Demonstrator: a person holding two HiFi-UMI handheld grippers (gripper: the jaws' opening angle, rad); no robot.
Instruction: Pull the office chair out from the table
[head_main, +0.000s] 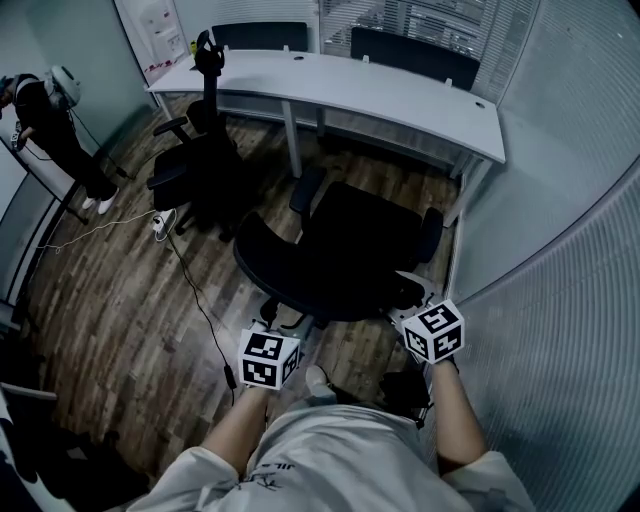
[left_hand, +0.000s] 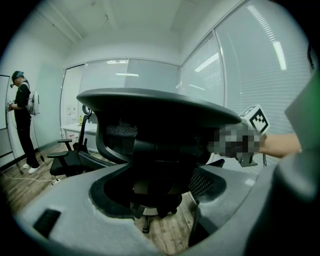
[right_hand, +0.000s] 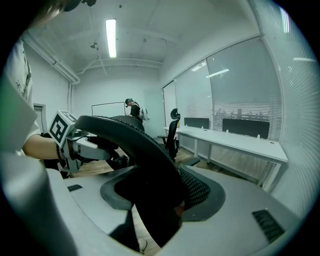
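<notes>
Office chair (head_main: 350, 250) gripped by its backrest
Left gripper (head_main: 280, 325) and right gripper (head_main: 415, 295) each pinched the top rim between their fingers; the table (head_main: 400, 95) stood well beyond the fingertips.

Left gripper (left_hand: 155, 197) tongs clamp the office chair (left_hand: 150, 107) backrest — person (left_hand: 22, 120) stands far left.

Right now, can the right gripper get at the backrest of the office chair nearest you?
Yes, it looks so: the right gripper is there, its jaws closed on the rim of the backrest, which runs straight between them. Nothing else stands in the way.
</notes>
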